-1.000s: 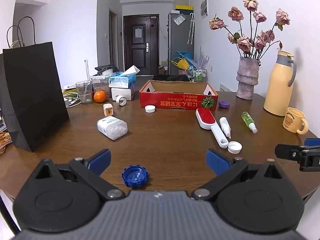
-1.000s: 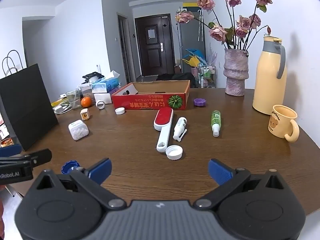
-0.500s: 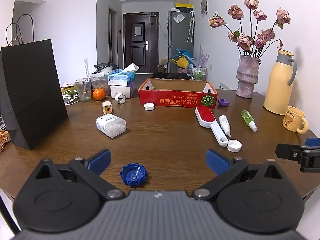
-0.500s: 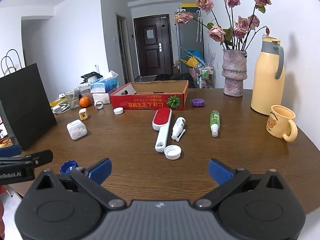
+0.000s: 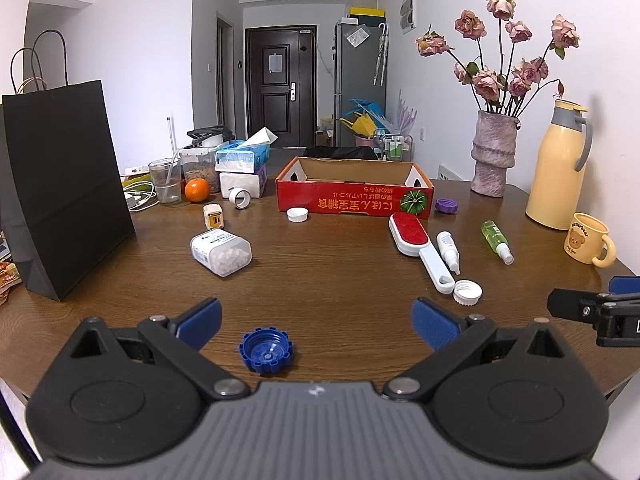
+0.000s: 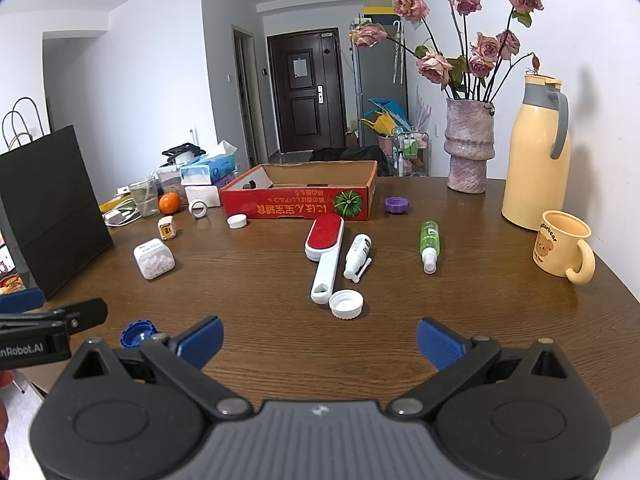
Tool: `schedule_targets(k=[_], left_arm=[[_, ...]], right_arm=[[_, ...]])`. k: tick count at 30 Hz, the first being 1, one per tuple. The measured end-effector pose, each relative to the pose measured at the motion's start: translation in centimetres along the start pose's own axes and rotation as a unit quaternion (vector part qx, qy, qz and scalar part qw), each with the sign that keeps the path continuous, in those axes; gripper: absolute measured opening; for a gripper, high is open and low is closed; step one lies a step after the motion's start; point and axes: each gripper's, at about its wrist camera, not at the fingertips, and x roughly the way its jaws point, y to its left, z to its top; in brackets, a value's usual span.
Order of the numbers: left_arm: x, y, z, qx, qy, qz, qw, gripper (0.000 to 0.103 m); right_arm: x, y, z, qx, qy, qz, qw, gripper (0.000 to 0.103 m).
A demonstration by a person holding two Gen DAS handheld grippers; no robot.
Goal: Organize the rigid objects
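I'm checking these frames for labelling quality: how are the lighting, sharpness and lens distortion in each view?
Left wrist view: even daylight, soft sheen on the table, small items like the blue cap sharp; fisheye bows the black bag and darkens the corners. Right wrist view: equally bright, no harsh glare, the thermos casts a faint wall shadow; edges curve, the gripper body at the bottom looks slightly soft.

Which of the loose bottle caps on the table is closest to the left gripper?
The blue cap, lying open side up just ahead of the left gripper. The two white caps and the purple cap lie farther up the table.
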Motion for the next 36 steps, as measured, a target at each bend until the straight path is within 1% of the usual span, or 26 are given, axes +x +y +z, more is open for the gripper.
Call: schedule_targets(k=[36], left_arm=[[-0.1, -0.38, -0.15, 0.001, 0.0, 0.0, 1.0, 0.103]], right_arm=[[-0.25, -0.39, 0.17, 0.001, -0.002, -0.005, 1.0, 0.103]])
